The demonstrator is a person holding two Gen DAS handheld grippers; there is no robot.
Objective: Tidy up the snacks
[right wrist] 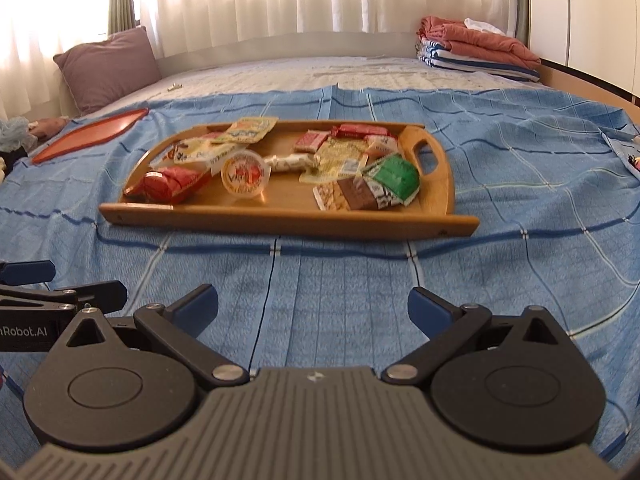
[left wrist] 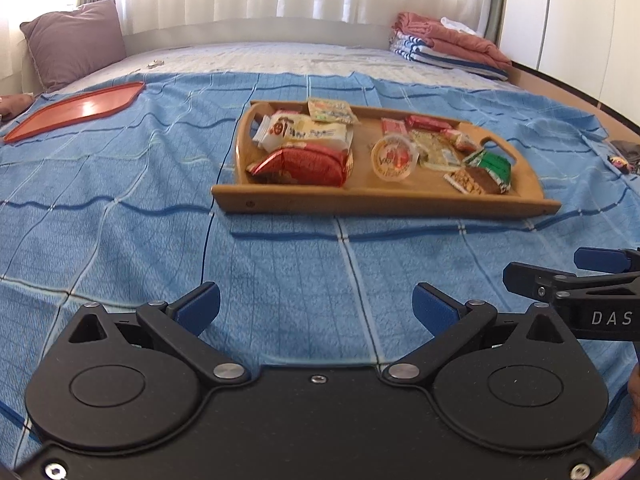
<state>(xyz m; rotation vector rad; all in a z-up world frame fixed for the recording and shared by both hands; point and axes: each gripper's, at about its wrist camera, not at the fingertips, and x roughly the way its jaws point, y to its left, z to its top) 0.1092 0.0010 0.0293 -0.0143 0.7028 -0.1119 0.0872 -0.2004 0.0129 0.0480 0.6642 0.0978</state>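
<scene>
A wooden tray lies on the blue checked bedspread, holding several snacks: a red packet, a round jelly cup, a green packet and a nut bar. My left gripper hovers open over the bedspread, well short of the tray. My right gripper is open too, at a similar distance. Each gripper shows at the edge of the other's view. Neither holds anything.
An empty red tray lies at the far left of the bed. A purple pillow leans at the back left. Folded blankets are stacked at the back right, near white cupboard doors.
</scene>
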